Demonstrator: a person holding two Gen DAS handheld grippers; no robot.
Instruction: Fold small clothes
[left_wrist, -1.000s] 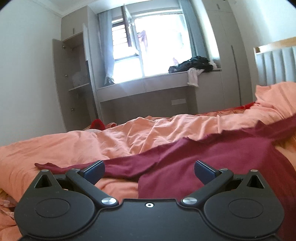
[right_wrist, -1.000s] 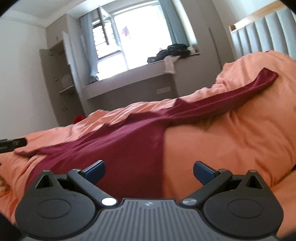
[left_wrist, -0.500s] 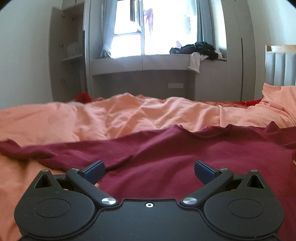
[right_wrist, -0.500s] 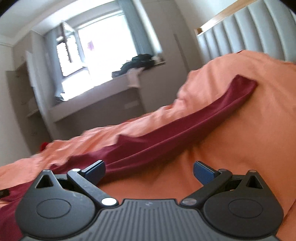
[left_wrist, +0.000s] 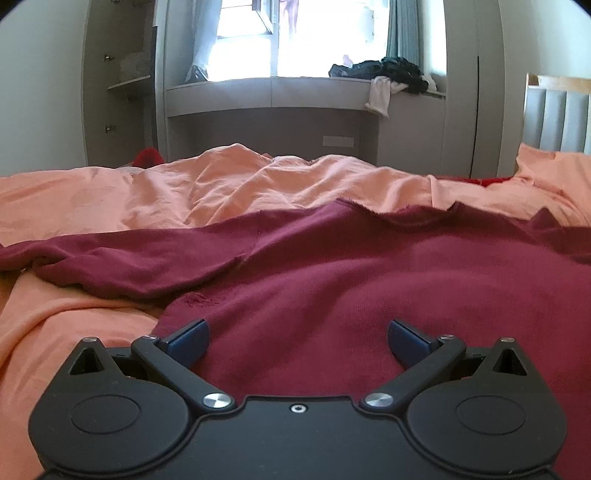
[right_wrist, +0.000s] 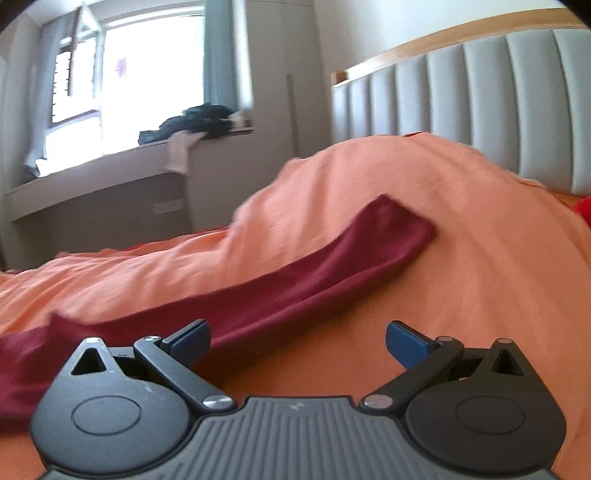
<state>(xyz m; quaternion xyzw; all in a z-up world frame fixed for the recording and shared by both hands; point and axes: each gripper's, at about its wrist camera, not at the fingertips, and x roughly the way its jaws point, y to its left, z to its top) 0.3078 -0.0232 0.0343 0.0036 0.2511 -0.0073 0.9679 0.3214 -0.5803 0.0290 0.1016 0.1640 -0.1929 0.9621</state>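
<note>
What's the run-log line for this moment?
left hand-held gripper: open, over maroon long-sleeve top body | right hand-held gripper: open, facing its sleeve | top: spread unfolded on orange duvet

Two matching black grippers, blue pads on the fingertips

Left gripper (left_wrist: 297, 341) has a smooth black housing with a tiny centre hole; right gripper (right_wrist: 297, 341) has a ribbed grey one. Both have silver pivot screws and round black discs beside the housing.

Window (left_wrist: 303, 37) overexposed; right view blurred; fisheye-bent edges.
</note>
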